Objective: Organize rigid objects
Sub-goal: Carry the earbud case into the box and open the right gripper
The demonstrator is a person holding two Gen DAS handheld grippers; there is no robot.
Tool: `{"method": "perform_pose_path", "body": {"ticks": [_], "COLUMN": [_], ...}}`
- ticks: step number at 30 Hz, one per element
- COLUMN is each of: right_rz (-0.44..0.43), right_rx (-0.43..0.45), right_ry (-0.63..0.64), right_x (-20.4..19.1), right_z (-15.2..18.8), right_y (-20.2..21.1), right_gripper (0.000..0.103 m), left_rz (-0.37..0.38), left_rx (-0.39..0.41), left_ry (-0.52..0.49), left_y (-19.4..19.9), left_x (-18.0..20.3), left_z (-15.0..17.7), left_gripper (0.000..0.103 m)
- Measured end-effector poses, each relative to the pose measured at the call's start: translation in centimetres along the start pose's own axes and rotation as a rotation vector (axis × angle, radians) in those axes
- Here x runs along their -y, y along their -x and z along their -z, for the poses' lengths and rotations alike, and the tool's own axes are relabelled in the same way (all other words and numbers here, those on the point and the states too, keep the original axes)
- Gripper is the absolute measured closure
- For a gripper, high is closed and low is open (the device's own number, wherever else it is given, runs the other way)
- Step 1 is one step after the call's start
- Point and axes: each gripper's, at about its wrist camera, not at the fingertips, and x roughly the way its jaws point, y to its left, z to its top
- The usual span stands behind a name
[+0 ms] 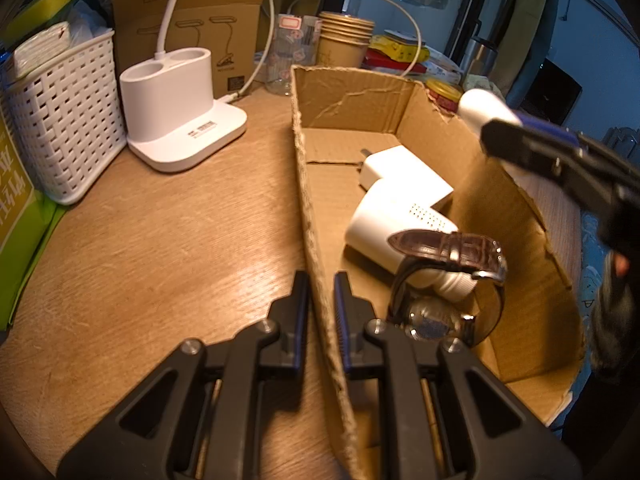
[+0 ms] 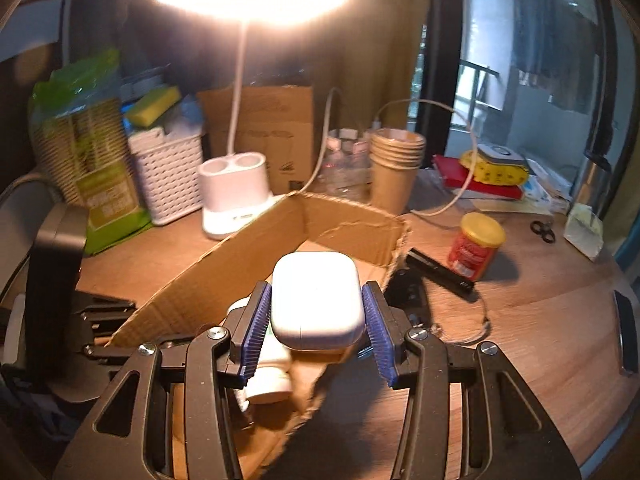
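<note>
An open cardboard box (image 1: 352, 96) stands on the wooden desk. My left gripper (image 1: 322, 312) is shut on the box's left wall, one finger on either side. Inside the box lie a white plug charger (image 1: 404, 176), a white rounded device (image 1: 392, 228) and a watch (image 1: 448, 248) with a brown leather strap. My right gripper (image 2: 318, 320) is shut on a white earbud case (image 2: 318, 300), held in the air above the box (image 2: 248, 252). In the left wrist view the earbud case (image 1: 478, 106) shows over the box's far right corner.
A white lamp base (image 1: 180, 120), a white woven basket (image 1: 64, 120) and stacked paper cups (image 1: 344, 40) stand left of and behind the box. Right of the box lie a red can with a yellow lid (image 2: 476, 248), a black bar-shaped object (image 2: 440, 272), a cable and scissors (image 2: 544, 232).
</note>
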Motion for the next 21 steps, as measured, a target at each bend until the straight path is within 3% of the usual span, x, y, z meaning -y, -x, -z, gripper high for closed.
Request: {"method": "perform_pose_path", "body": {"ticks": [7, 21], "right_rz": [-0.044, -0.009], "right_rx": [-0.058, -0.103], "right_ry": [0.017, 0.020], "right_x": [-1.2, -1.3], "right_z": [1.3, 1.6], "right_y": [-1.2, -1.4], "right_gripper": [0.054, 0.054], "left_rz": [0.000, -0.001], "left_rx": [0.000, 0.002], "left_ry": [0.000, -0.003], "left_y": [0.0, 0.0], "left_x": [0.0, 0.2], "left_z": [0.0, 0.1], "left_gripper": [0.089, 0.089]}}
